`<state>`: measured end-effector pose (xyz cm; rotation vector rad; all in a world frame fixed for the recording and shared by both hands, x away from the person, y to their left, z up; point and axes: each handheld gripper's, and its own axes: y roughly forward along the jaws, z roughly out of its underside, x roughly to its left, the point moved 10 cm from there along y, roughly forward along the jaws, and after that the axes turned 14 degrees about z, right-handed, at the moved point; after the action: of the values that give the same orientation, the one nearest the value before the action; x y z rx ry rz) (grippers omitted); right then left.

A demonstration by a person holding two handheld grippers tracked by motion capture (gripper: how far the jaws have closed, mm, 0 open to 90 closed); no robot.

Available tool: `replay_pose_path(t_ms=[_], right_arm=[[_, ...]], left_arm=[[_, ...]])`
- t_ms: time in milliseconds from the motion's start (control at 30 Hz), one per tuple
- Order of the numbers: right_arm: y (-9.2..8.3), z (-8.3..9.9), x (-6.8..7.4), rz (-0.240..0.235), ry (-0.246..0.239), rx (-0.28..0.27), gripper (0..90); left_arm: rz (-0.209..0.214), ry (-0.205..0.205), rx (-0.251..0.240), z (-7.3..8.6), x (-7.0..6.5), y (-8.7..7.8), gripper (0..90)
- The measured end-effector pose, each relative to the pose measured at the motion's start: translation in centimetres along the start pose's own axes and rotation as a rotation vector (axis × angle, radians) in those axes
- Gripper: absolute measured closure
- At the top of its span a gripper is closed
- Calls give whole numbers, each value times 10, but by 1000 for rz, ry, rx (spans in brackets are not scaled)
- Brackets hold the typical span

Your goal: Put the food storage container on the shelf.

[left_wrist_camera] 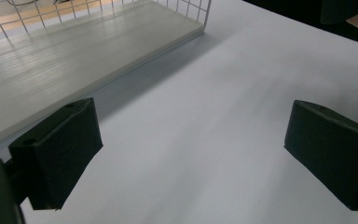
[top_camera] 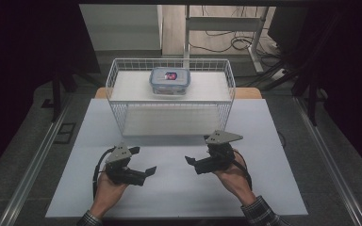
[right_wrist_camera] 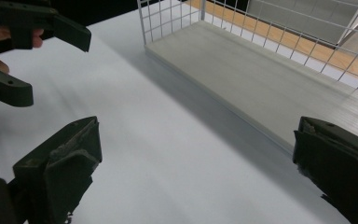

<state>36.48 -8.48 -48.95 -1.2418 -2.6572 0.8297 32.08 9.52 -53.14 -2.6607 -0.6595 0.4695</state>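
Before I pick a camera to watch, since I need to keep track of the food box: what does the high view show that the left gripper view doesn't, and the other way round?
High view alone: the lidded food box on the wire basket's upper shelf, with both hands, the left gripper and right gripper open above the white table.

Left gripper view alone: its own black jaws close up, wide apart with nothing between them, and the basket's lower shelf board in detail.

Both: the white table and the wire basket.

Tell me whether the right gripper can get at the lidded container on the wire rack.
Probably yes: the right gripper is open and empty, and the container sits uncovered on the rack's top shelf.
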Motion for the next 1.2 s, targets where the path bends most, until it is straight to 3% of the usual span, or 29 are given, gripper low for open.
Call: replay_pose_path(t_ms=[233, 567, 1200], right_arm=[[0, 10, 7, -20, -4, -9, 9], [0, 30, 12, -29, -9, 30, 10], [-15, 65, -1, 20, -19, 64, 0]], left_arm=[[-13, 15, 16, 8, -5, -2, 32], [-20, 3, 31, 21, -8, -7, 32], [-60, -28, 50, 43, -7, -30, 30]])
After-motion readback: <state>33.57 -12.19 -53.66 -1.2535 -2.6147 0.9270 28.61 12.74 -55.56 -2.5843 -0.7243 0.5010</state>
